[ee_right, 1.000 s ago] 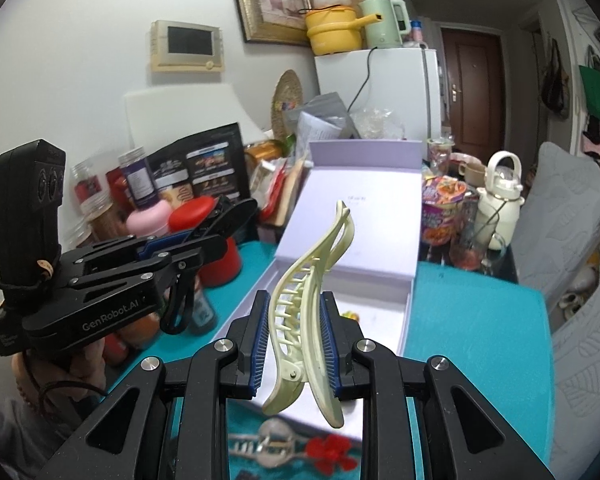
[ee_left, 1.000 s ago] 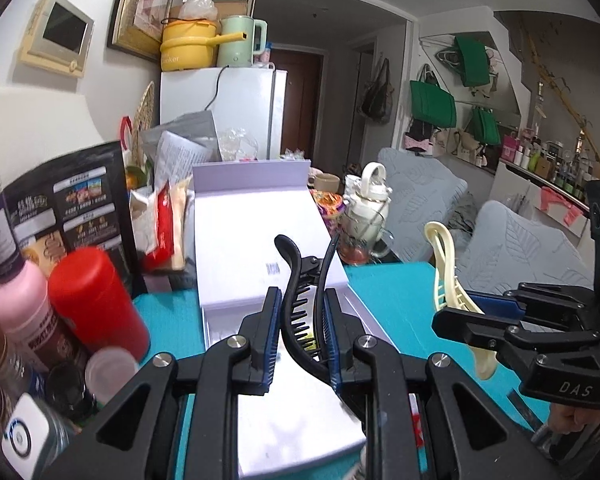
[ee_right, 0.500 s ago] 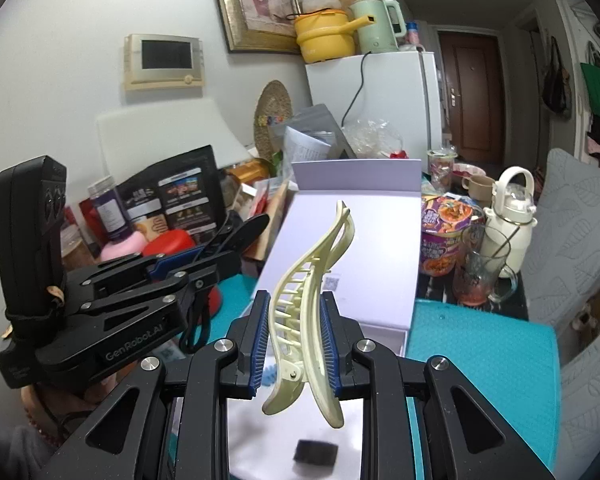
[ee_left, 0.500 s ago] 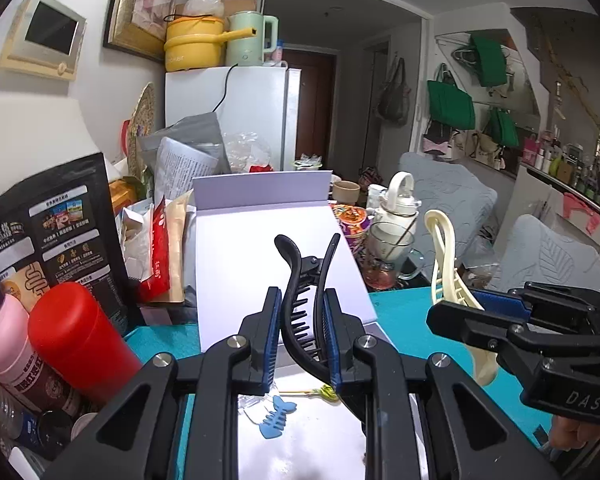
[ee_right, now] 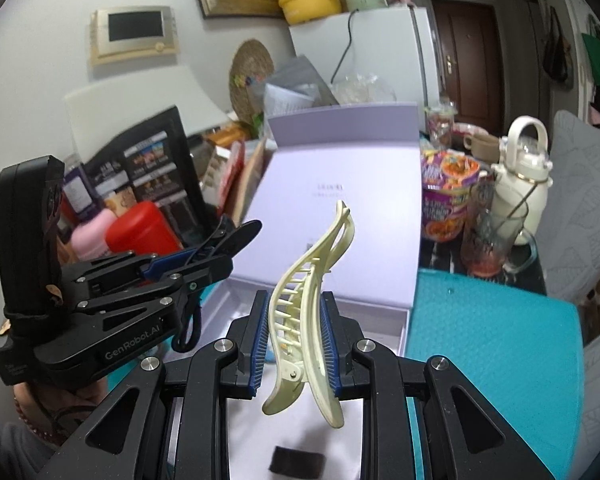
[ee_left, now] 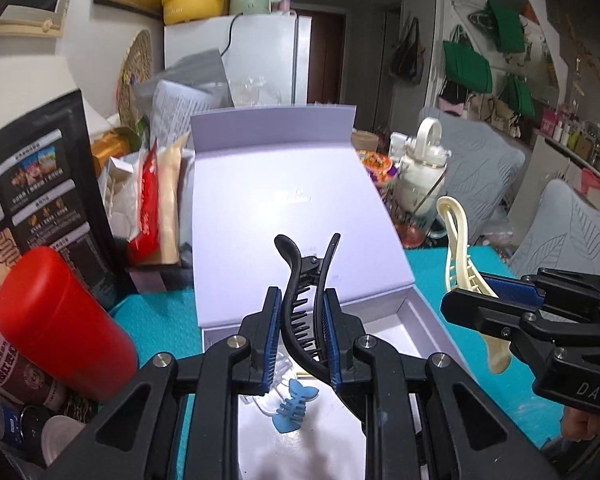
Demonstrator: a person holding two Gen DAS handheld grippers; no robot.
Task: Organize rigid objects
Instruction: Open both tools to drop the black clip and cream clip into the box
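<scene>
surface: teal textured mat covering, crowded along its left and far edges with packets and bottles.
box: large pale lilac cardboard gift box, lid hinged up and leaning back; its white tray lies open below both tools.
canister: red plastic cylinder, tilted, just left of the box.
kettle: cream jug with a loop handle, beyond the box's right side, next to a printed noodle cup.
left tool: clamped on a black plastic toothed hair claw clip, held upright above the tray's near part.
right tool: clamped on a pale yellow plastic hair claw clip, upright above the tray, to the right of the black one.
in the tray: small blue fishbone-shaped clip on the white floor below the left tool; small black block near the front edge.
</scene>
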